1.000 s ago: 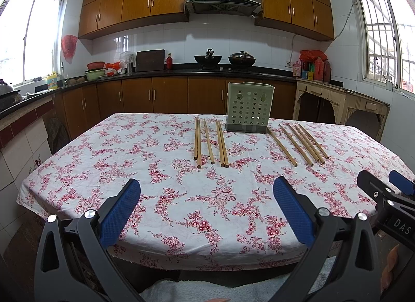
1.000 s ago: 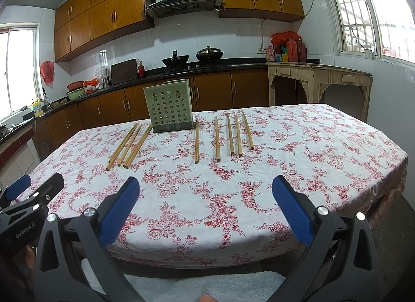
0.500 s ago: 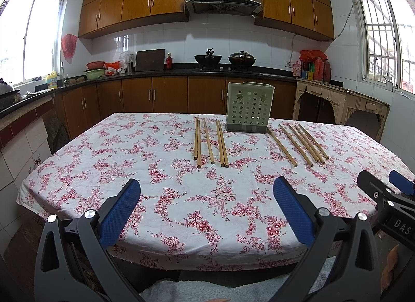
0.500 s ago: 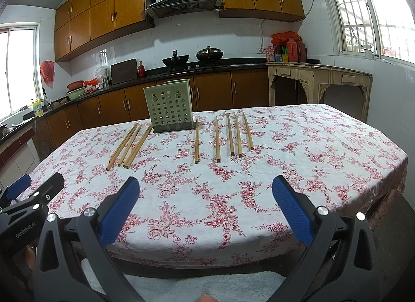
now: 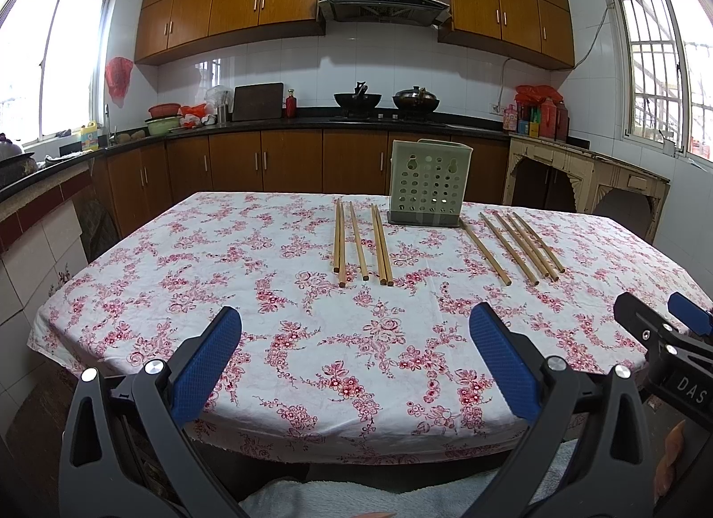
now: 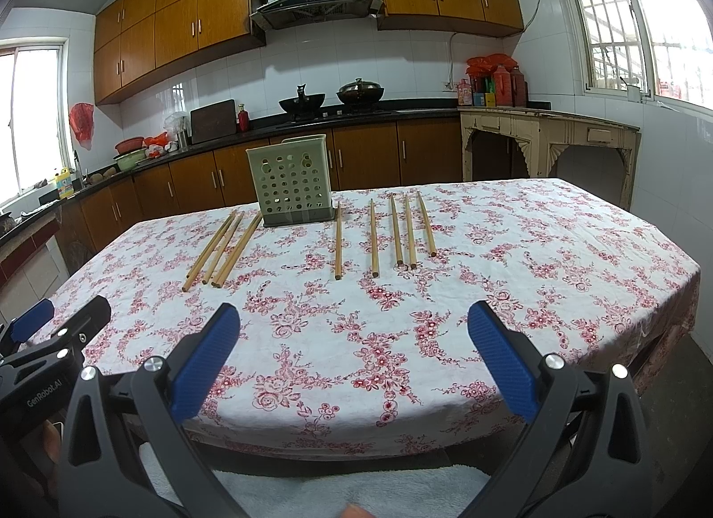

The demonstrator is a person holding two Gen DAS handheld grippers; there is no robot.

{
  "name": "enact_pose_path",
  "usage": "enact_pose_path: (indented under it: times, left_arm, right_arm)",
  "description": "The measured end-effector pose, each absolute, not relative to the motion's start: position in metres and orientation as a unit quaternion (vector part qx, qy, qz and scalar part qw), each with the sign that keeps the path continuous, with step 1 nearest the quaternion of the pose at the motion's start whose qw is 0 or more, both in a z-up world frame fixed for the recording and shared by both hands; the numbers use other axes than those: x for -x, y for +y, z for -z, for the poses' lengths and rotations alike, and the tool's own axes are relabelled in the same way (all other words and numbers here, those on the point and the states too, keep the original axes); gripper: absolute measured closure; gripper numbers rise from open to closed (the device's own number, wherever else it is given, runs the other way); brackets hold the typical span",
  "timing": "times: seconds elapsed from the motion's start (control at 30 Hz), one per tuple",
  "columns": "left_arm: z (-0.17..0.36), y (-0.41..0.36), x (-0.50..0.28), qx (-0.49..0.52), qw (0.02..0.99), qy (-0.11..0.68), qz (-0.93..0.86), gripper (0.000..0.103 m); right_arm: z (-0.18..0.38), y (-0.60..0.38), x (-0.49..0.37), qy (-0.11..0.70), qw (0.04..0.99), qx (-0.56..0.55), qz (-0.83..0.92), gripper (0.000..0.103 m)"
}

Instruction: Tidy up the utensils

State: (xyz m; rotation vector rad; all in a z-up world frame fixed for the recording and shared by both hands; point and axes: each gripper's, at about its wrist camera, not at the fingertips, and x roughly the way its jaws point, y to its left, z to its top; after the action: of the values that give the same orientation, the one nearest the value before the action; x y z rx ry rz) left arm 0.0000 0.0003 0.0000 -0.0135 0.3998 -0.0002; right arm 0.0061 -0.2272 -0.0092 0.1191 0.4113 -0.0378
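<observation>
Left wrist view: five chopsticks [image 5: 361, 246] are laid flat left of the holder [image 5: 425, 183], five more [image 5: 517, 246] right of it, all on the tablecloth [image 5: 223, 277]. No chopstick is seen in the holder; all sorting is judged outstanding. Left gripper [image 5: 354, 366] and right gripper [image 6: 352, 362] are spread wide, empty, well short of the holder.

The left gripper [image 5: 354, 362] and right gripper [image 6: 352, 360] are hovering side by side, fingers [image 5: 206, 366] spread wide, gripping nothing.
</observation>
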Motion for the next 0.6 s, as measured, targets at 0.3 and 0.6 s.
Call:
enact_pose_path:
  times: [0.3, 0.6]
  left_arm:
    - [0.0, 0.0003, -0.0001, 0.007, 0.98, 0.199, 0.0, 0.002]
    - [0.0, 0.0004, -0.0001, 0.007, 0.98, 0.2, 0.0, 0.002]
  right_arm:
    - [0.0095, -0.2277, -0.0063, 0.204, 0.977, -0.059, 0.019, 0.004]
    - [0.0102, -0.2287, -0.0065, 0.204, 0.977, -0.059, 0.019, 0.004]
